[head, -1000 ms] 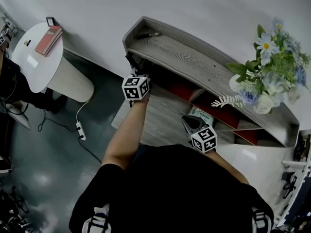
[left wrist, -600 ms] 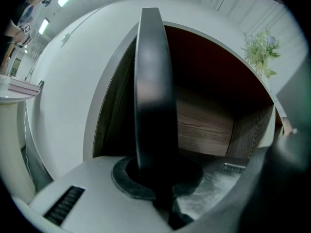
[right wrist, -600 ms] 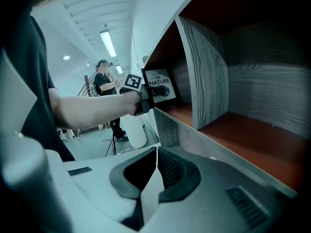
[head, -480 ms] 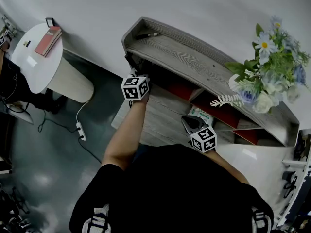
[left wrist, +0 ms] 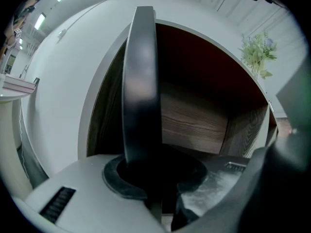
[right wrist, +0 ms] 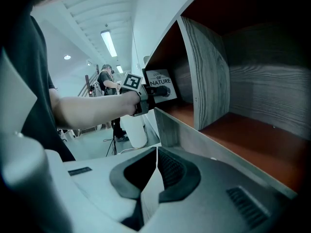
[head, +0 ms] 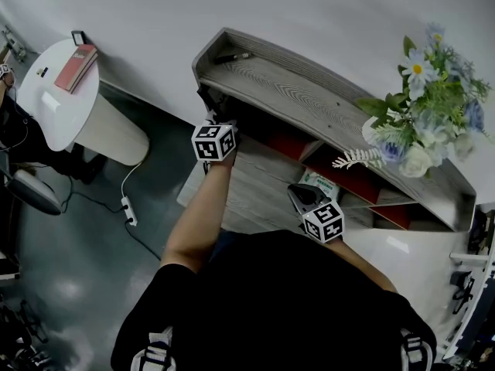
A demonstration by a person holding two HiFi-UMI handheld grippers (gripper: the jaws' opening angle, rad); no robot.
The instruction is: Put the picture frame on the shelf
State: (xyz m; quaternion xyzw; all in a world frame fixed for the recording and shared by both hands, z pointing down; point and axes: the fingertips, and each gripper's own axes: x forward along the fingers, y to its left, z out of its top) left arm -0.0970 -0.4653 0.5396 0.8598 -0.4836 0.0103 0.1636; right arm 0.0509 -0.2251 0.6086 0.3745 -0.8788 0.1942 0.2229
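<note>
The left claw (left wrist: 160,176) has just been loosening around the picture frame (left wrist: 140,81), which stands edge-on in the shelf's (left wrist: 194,125) compartment, frame centre. The right claw (right wrist: 155,164) is clenched and empty. A crooked withdrawal could snag the frame and topple it.

Black short-sleeved shirt (head: 286,300), sleeve ending above the left elbow, with 2 grey-and-black striped straps (head: 157,352) at the shoulders. On the left gripper (head: 207,116) and the right gripper (right wrist: 155,176), 1 white cube (head: 214,141) each, printed with black square markers. Pale grey moulded bodies up close in the right gripper view, black rims round the fingers (right wrist: 170,171), ribbed pad faces and a small slotted grille (right wrist: 245,200) on each half.
</note>
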